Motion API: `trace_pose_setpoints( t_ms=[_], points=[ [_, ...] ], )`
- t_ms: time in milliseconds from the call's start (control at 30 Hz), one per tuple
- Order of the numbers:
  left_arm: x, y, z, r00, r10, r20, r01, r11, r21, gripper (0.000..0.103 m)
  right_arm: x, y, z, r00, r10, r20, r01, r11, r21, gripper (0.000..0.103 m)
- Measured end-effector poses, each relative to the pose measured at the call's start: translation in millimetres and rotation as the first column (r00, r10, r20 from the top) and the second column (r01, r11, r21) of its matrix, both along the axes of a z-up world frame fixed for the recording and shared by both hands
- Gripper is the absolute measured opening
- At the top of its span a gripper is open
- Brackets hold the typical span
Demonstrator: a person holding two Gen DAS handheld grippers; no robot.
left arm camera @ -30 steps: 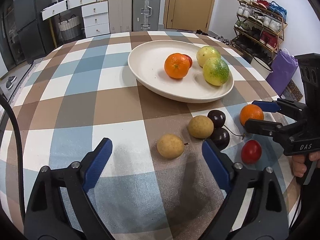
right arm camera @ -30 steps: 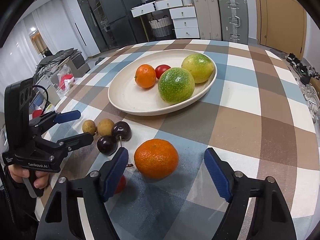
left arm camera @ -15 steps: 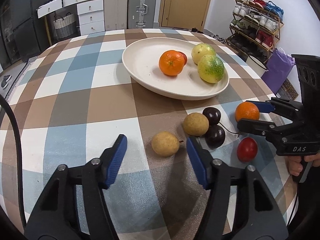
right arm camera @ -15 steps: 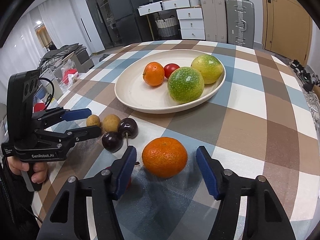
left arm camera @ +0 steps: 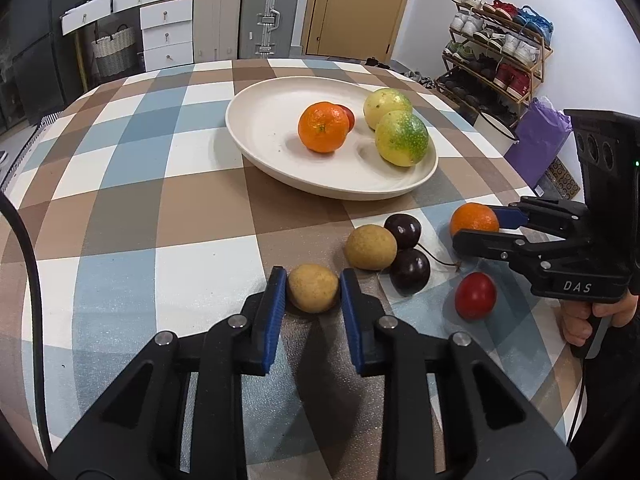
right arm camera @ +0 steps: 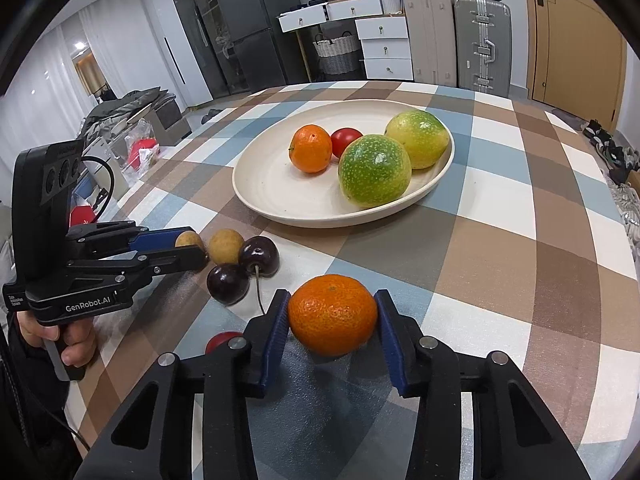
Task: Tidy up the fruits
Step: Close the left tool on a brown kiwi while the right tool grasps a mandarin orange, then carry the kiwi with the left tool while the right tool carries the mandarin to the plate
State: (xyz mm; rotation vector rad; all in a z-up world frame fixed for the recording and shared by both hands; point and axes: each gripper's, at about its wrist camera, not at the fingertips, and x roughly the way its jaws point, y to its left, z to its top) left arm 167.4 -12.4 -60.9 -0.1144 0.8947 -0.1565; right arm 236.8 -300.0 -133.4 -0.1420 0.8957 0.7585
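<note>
Two oranges, tomatoes, longans, cherries, passionfruits (one plate).

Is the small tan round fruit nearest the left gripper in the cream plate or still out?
Out. The small tan round fruit sits on the checked tablecloth, between the left gripper pads.

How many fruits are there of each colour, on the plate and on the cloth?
Orange: 2
Red: 2
Green-yellow: 2
Tan: 2
Dark purple: 2
Total: 10
</note>
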Motion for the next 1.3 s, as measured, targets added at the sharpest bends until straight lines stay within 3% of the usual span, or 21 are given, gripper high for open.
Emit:
trace_pose_setpoints(
  t_ms=[433, 900, 1300],
  points=[
    [-4.9, 8.6, 4.7, 0.999, 0.019, 0.035, -0.017, 0.999, -0.045, 0.024, -3.2, -3.3, 8.7, 0.998, -0.024, 0.050, 0.023, 0.999, 0.030, 0.042],
    [-11.3, 12.4, 32.8, 0.986, 0.050, 0.158, -0.045, 0.998, -0.035, 0.024, -2.7, -8.2, 19.8, 0.994, -0.050, 0.096, 0.043, 0.996, 0.075, 0.042],
    [9.3, 8.0, 55.8, 0.973, 0.058, 0.224, -0.057, 0.998, -0.013, 0.024, 4.1, -7.8, 39.2, 0.989, -0.075, 0.127, 0.061, 0.992, 0.111, 0.042]
  ],
)
